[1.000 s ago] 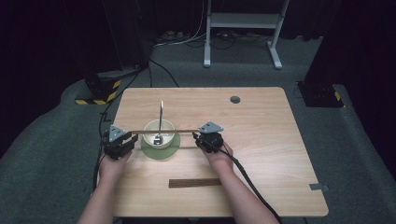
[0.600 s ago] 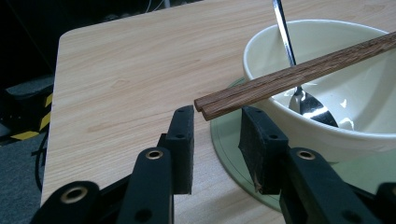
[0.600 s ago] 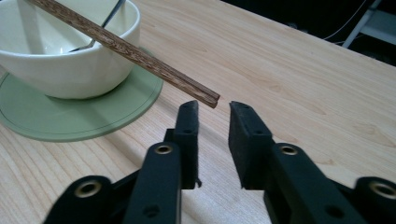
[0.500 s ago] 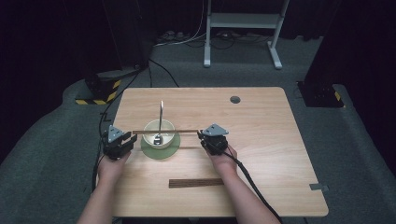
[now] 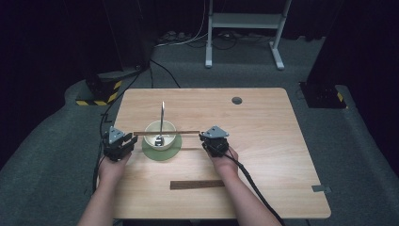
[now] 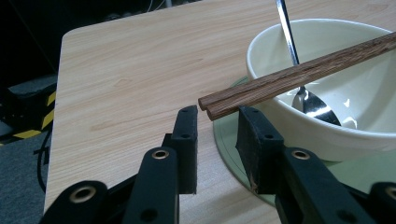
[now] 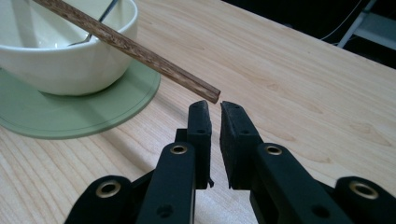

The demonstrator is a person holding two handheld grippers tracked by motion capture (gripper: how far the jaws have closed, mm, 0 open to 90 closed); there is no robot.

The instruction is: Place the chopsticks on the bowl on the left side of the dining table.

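A pair of brown wooden chopsticks (image 5: 164, 133) lies level across the rim of a cream bowl (image 5: 160, 141) on a green saucer (image 5: 162, 153). A metal spoon (image 5: 162, 115) stands in the bowl. My left gripper (image 6: 217, 116) is at the chopsticks' left end (image 6: 261, 88). Its jaws have just closed a little but stand open, and the stick tips hang just above the gap without touching the pads. My right gripper (image 7: 215, 109) is just short of the right end (image 7: 187, 84), shut, with nothing between its jaws. The high view shows the left gripper (image 5: 131, 141) and right gripper (image 5: 203, 138) flanking the bowl.
A dark wooden strip (image 5: 196, 184) lies on the table (image 5: 263, 141) near the front edge, between my forearms. A round cable hole (image 5: 236, 100) sits at the back right. Cables trail from both grippers off the table.
My right gripper has slid slightly to the right, off the chopsticks' end. The left hand, bowl and chopsticks have stayed put.
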